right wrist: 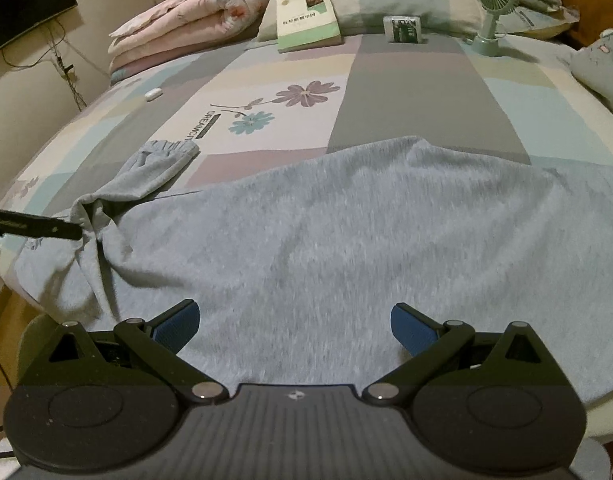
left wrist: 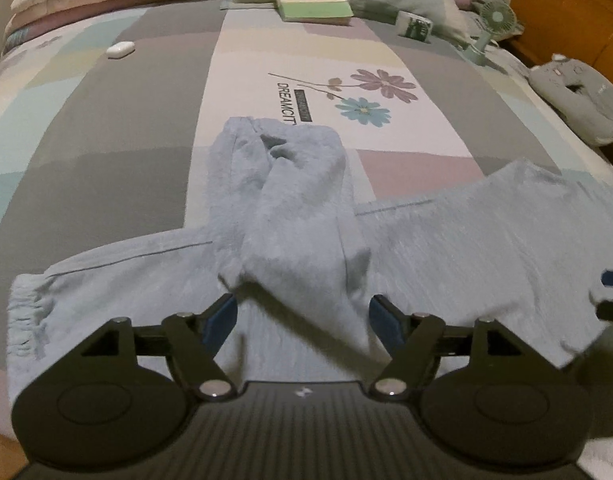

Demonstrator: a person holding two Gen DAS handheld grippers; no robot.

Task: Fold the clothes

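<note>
The pale blue trousers lie spread on the patchwork bedsheet, long axis running crosswise to both cameras, with one leg doubled over so its cuffed end points away up the bed. The left gripper hovers just short of the base of that folded leg, its blue pads wide apart and holding nothing; the raised fold sits directly ahead between them, so this hand is judged the nearer for the next grasp. The right gripper is likewise wide open and empty, above the broad flat panel of the garment. The right view alone shows a bunched ridge of cloth beside the left tool; the left view alone shows the elastic cuff at the near left edge.
</note>
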